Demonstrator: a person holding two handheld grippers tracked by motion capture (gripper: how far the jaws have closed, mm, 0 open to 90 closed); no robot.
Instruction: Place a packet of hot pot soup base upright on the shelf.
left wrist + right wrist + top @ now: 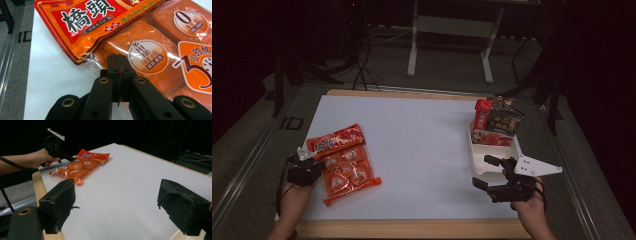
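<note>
A red pouch (335, 138) with large printed characters lies at the table's left, overlapping the far end of an orange multi-pack (348, 174). My left gripper (304, 170) is at the multi-pack's left edge. In the left gripper view its jaws are pressed together, tips (117, 61) over the orange multi-pack (160, 57) just below the red pouch (85, 22). Whether film is caught between them I cannot tell. My right gripper (486, 172) is held open at the right, nothing between its jaws (117, 202). It looks across at the left gripper (71, 158), the red pouch (93, 156) and the multi-pack (75, 170).
A white tray (494, 150) stands at the right, just beyond the right gripper. At its far end are a red snack pack (482, 114) and a dark one (504, 120). A white sheet (417, 145) covers the wooden table. A metal stand (452, 30) is on the floor behind.
</note>
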